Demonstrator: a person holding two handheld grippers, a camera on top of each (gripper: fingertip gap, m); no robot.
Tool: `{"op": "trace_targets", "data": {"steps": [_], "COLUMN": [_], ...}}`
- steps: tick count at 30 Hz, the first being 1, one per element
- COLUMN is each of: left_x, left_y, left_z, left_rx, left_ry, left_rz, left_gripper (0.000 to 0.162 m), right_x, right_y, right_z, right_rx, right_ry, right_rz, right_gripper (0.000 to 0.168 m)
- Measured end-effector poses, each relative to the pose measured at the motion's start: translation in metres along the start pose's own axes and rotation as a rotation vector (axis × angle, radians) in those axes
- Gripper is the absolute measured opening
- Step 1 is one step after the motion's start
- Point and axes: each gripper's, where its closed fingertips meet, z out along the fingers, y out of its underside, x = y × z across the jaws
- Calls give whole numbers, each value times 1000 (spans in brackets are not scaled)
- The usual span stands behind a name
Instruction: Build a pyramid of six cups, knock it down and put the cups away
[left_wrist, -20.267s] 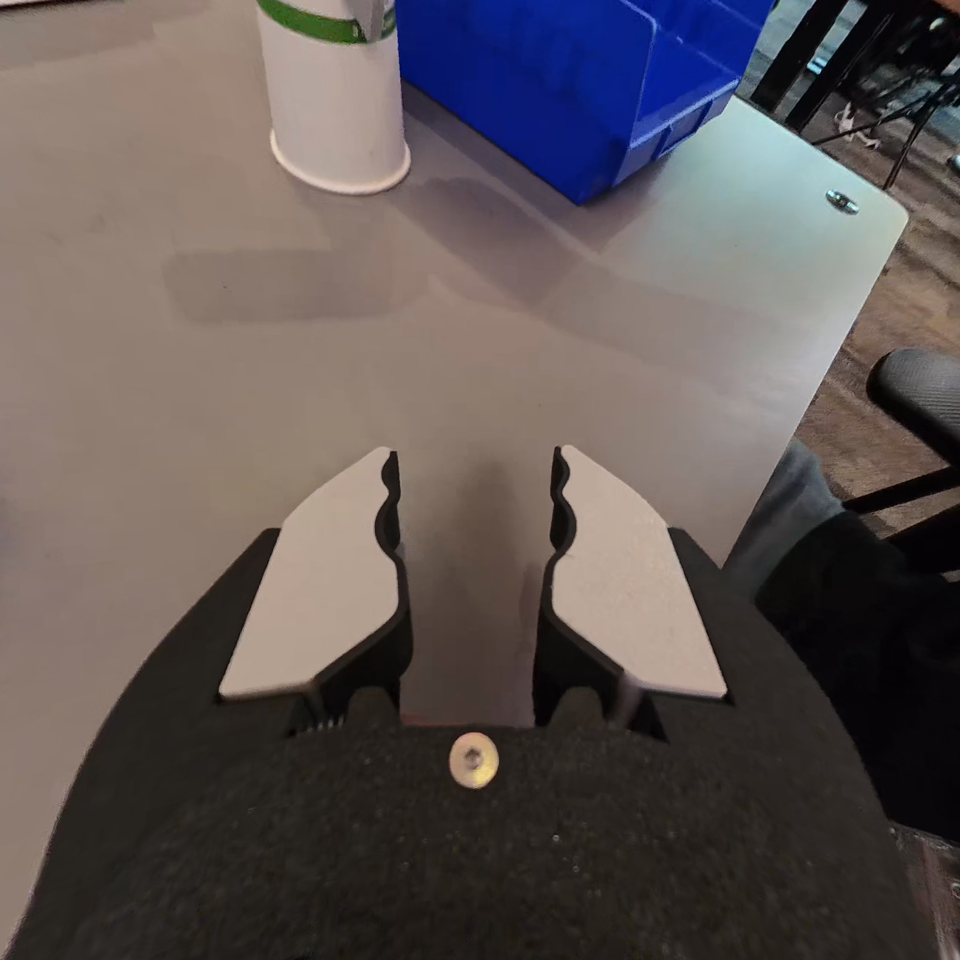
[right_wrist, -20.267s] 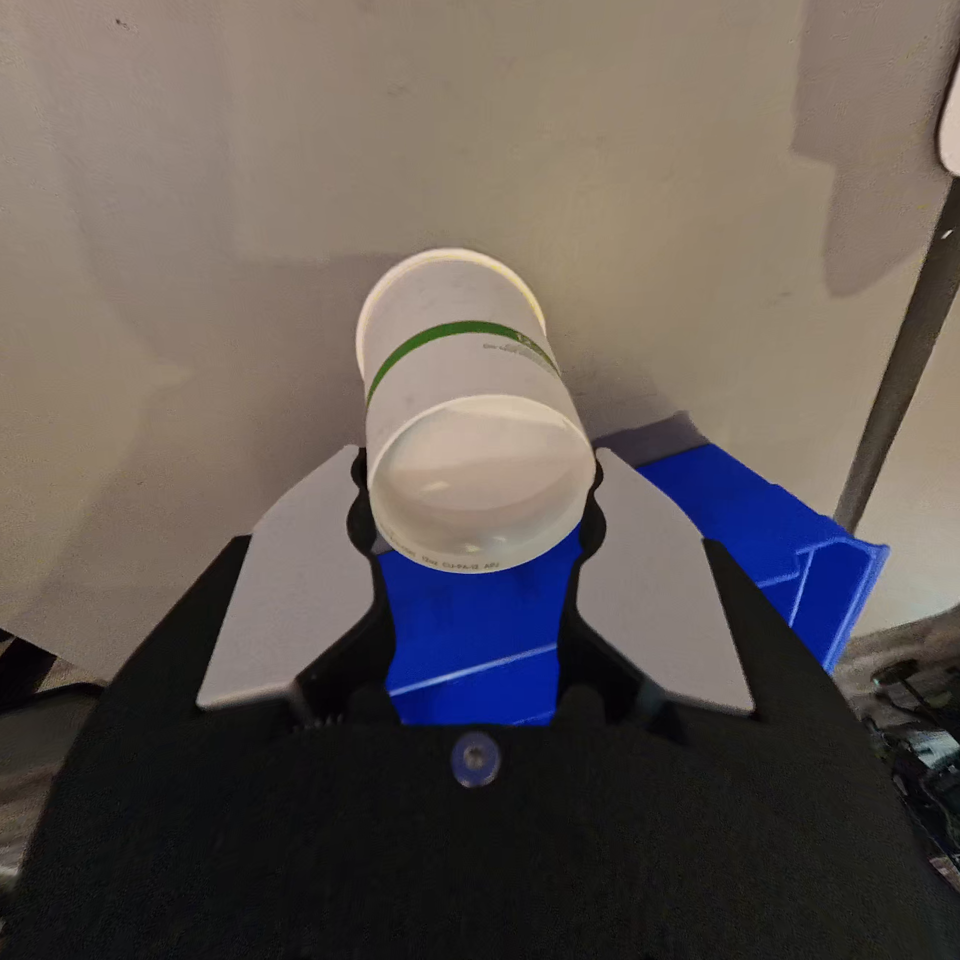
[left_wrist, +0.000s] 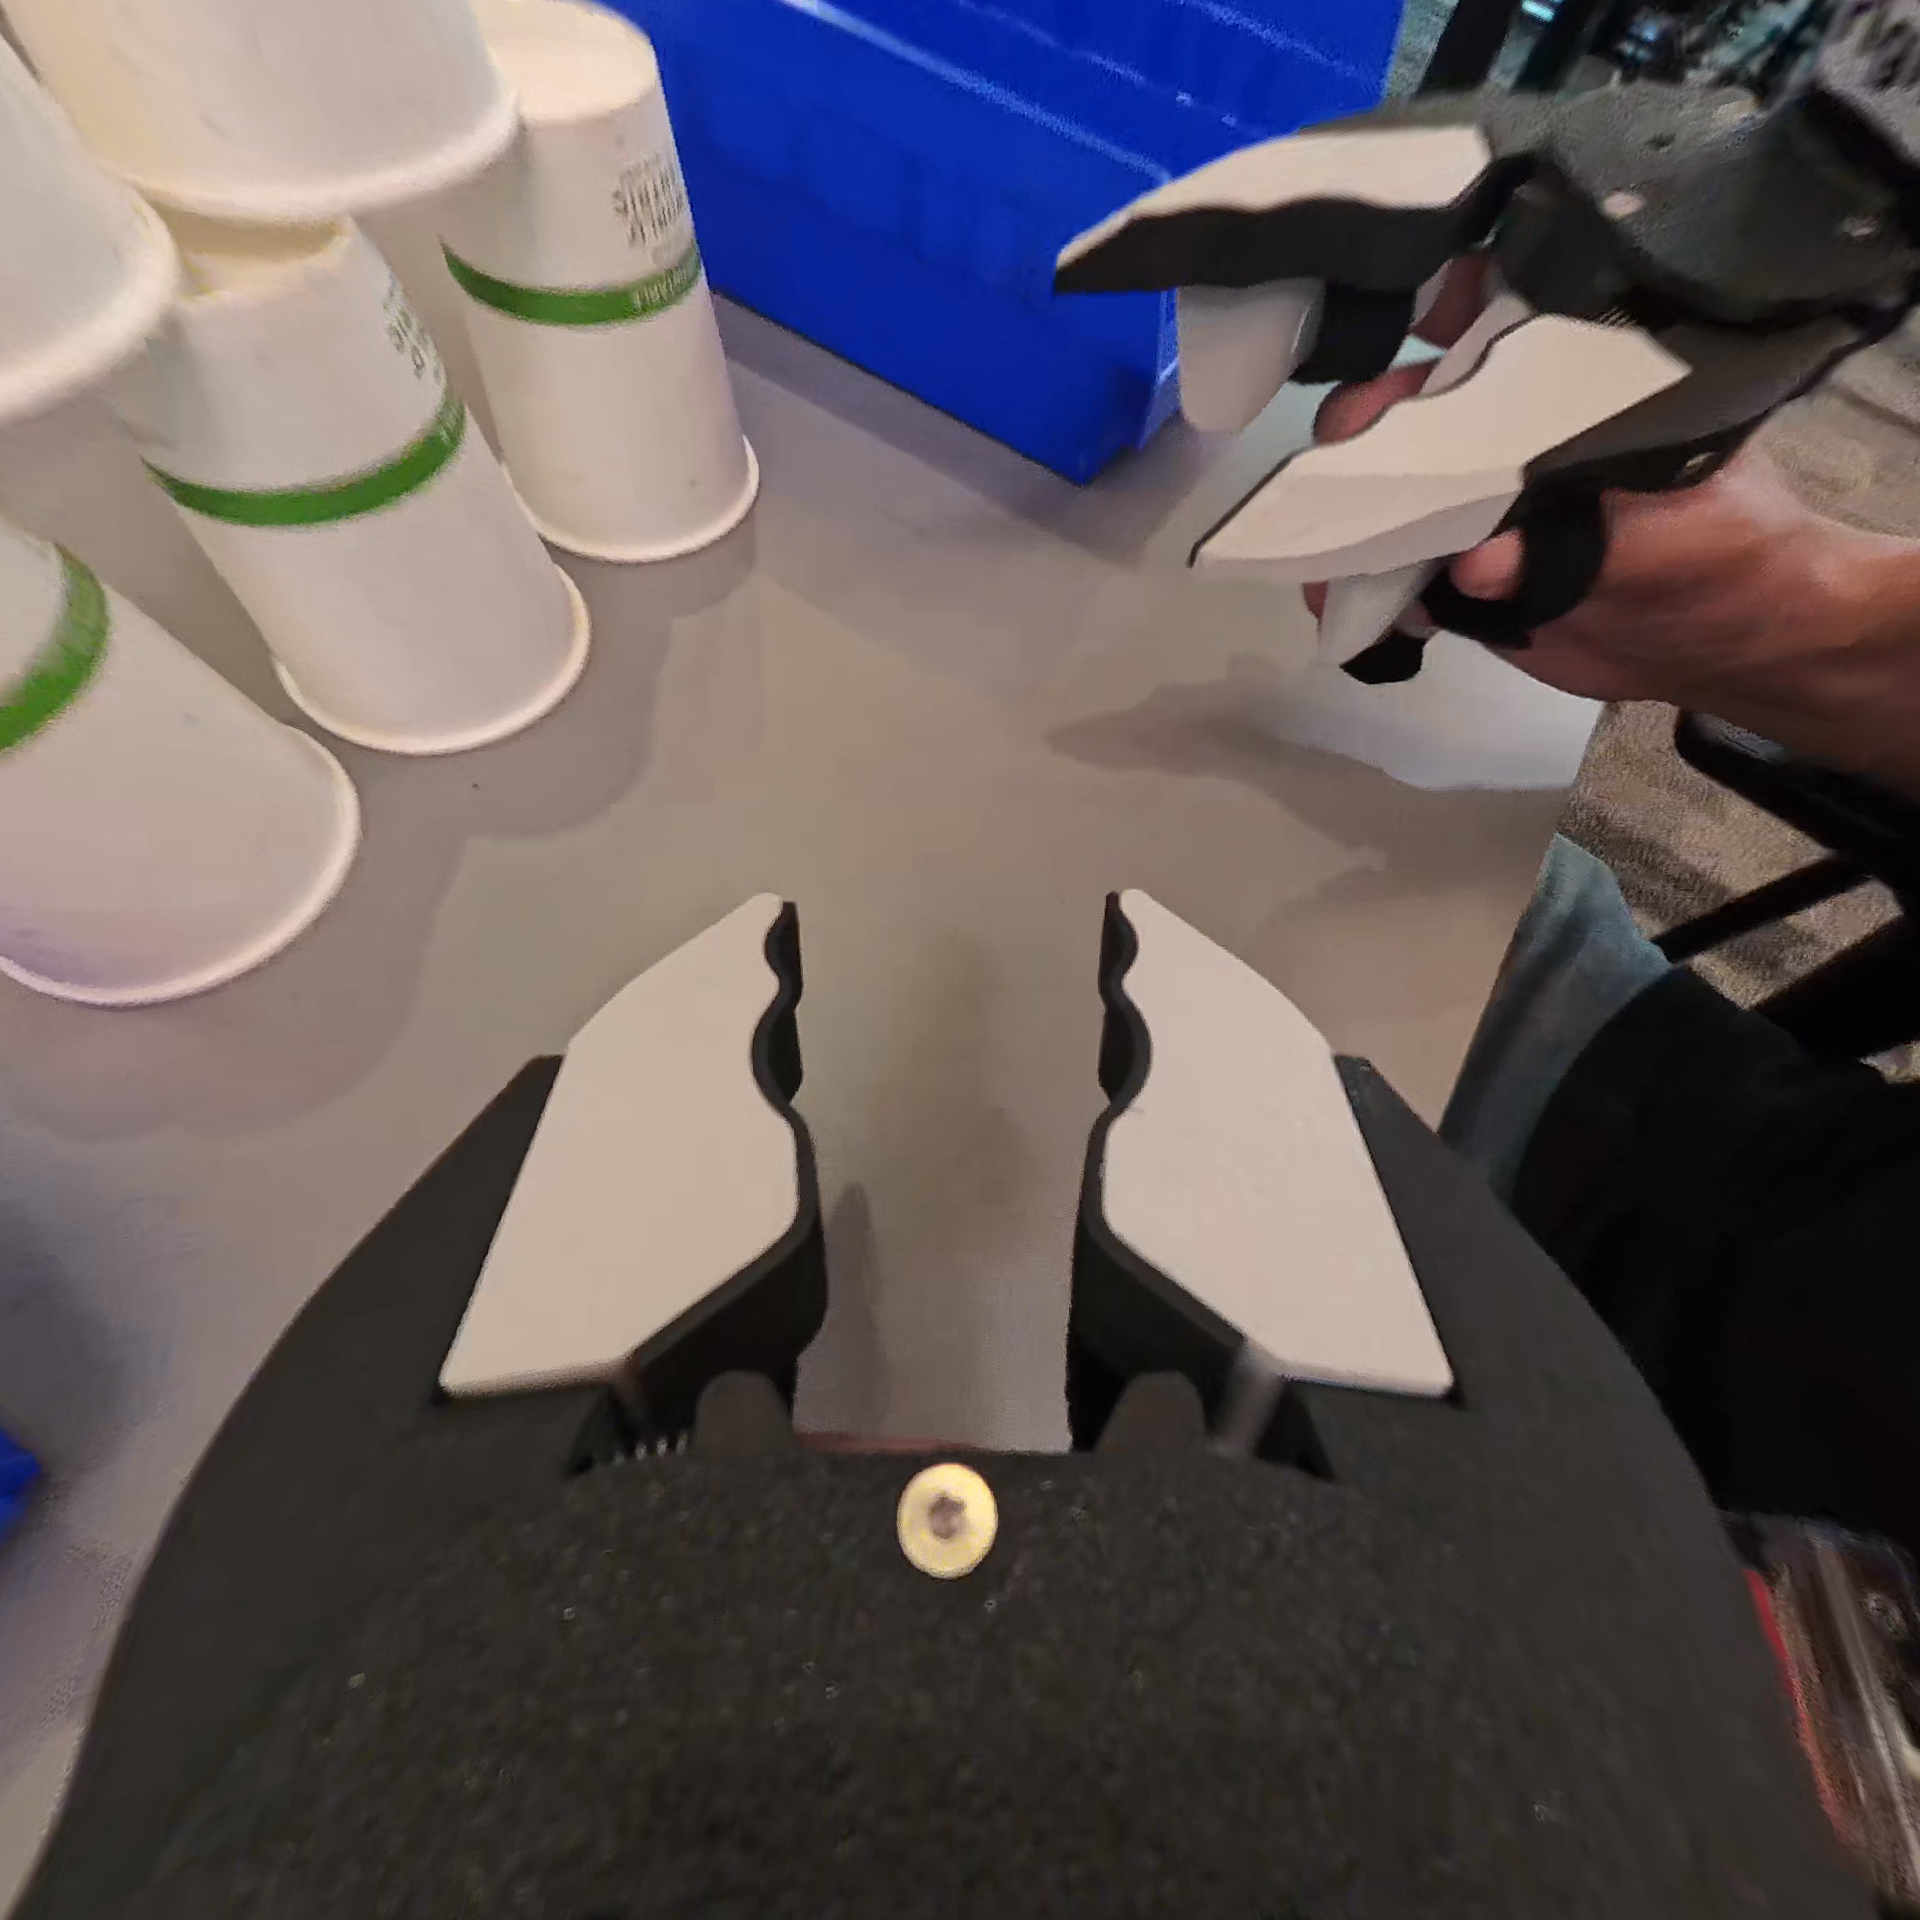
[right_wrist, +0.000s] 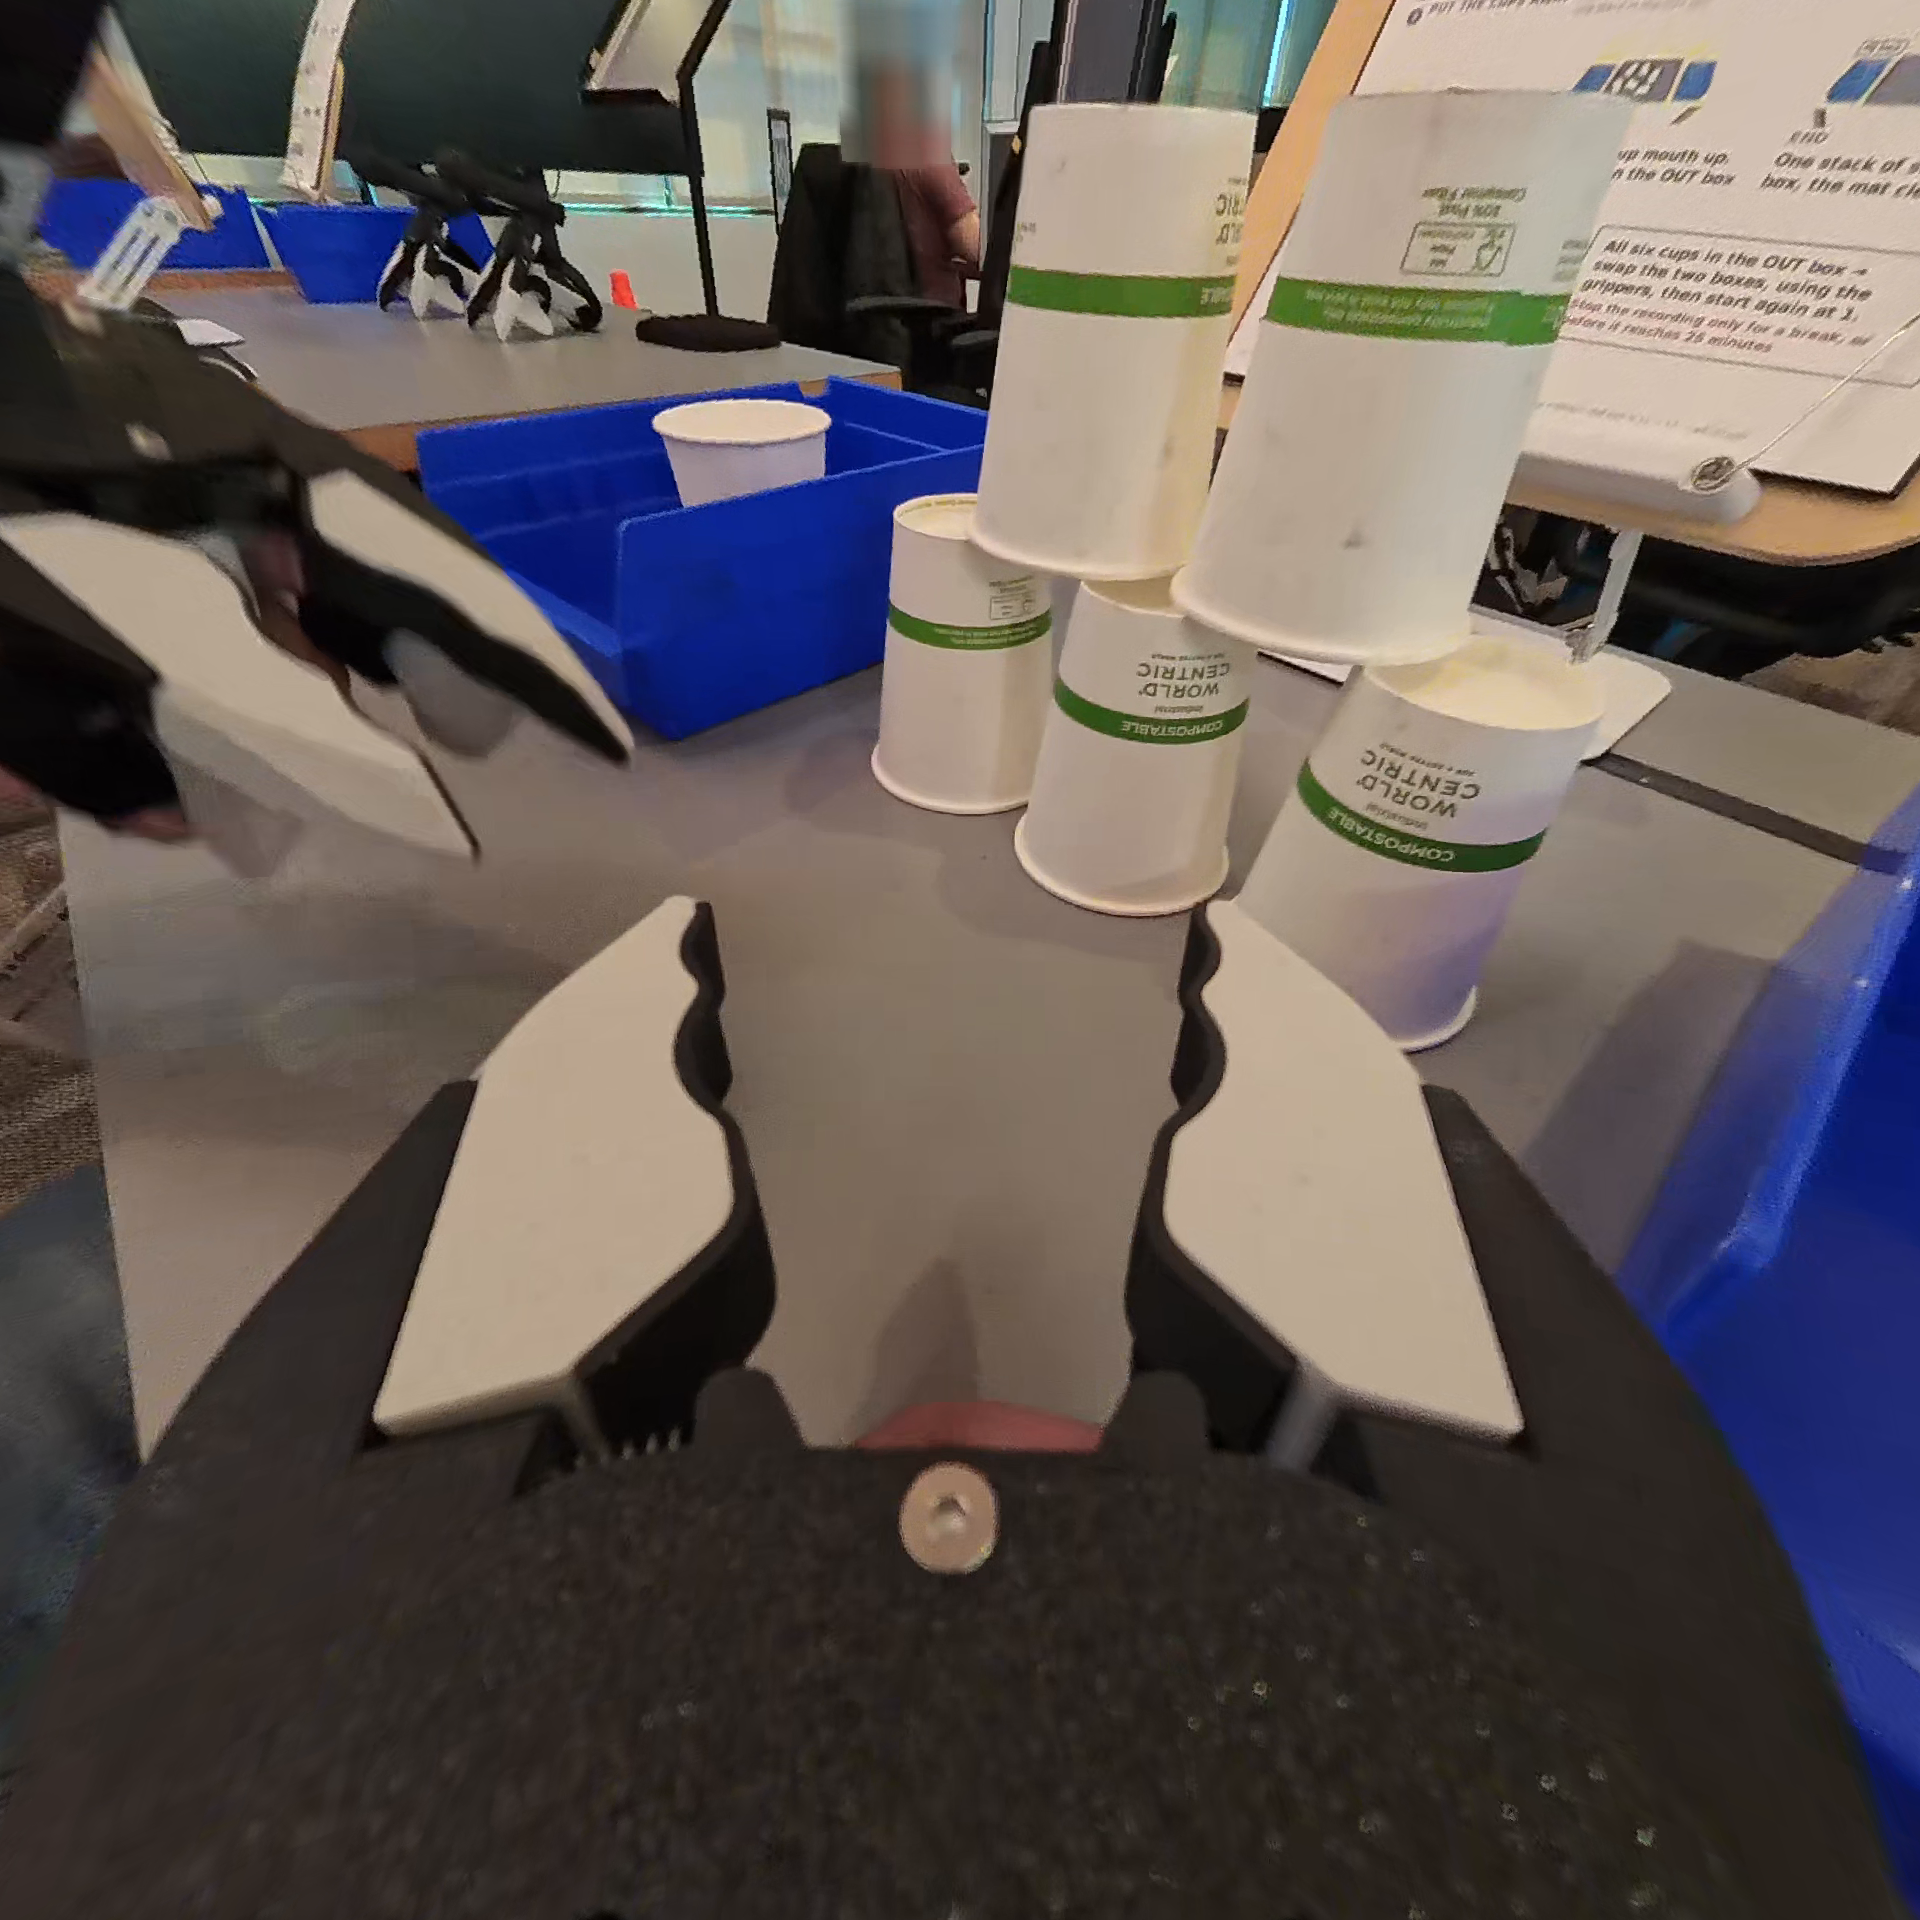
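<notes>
On the tabletop (right_wrist: 831, 987) five cups stand stacked; with both jaws spread and empty, fetch the sixth cup (right_wrist: 744, 449) gently from the blue bin (right_wrist: 727, 592).

Left hand-held gripper (left_wrist: 951, 997) is hovering with jaws apart, gripping nothing; right hand-held gripper (right_wrist: 951, 997) is hovering likewise, also spread wide.

Both wrist cameras look low across the table (left_wrist: 935, 727), sharing the cups (right_wrist: 1132, 748).
</notes>
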Motion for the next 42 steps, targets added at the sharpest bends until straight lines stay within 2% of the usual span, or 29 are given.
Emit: {"op": "trace_targets", "data": {"steps": [4, 9, 13, 16, 18, 21, 22, 26, 29, 31, 34, 37, 39, 42], "left_x": [-50, -189, -248, -274, -284, -293, -296, -298, -287, -267, -203, -114, -68, -21], "left_y": [-30, -25, 20, 41, 48, 52, 52, 39, 13, -11, -50, -85, -98, -108], "left_z": [-56, -115, -117, -104, -95, -93, -94, -111, -130, -139, -141, -135, -122, -95], "left_rx": [-43, -422, -766, -877, -905, -903, -896, -796, -585, -384, -67, 200, 297, 381], "left_ry": [-122, -445, -370, -350, -347, -359, -366, -400, -394, -342, -129, 203, 346, 456], "left_rz": [150, 311, 294, 270, 219, 197, 186, 171, 103, 62, 14, -41, -68, -98], "left_gripper": [47, 46, 55, 58, 48, 9, 5, 3, 3, 3, 3, 3, 3, 3], "right_x": [2, -2, -3, -3, -2, -1, 0, 0, -3, -4, -1, -15, -27, -36], "right_y": [9, 11, 18, 19, 19, 22, 22, 21, 21, 19, 8, -5, -18, -39], "right_z": [1, 5, 7, 7, 7, 5, 4, 3, 4, 5, 5, 12, 17, 25], "right_rx": [-20, -31, -70, -75, -75, -82, -80, -80, -81, -77, -17, 7, 27, 85], "right_ry": [-10, -51, -54, -66, -72, -71, -71, -73, -86, -99, -120, -282, -402, -484], "right_rz": [2, 34, 9, 22, 38, 53, 55, 57, 65, 56, 58, 130, 169, 189], "right_gripper": [81, 77, 74, 72, 71, 70, 70, 68, 68, 69, 73, 85, 91, 97]}}
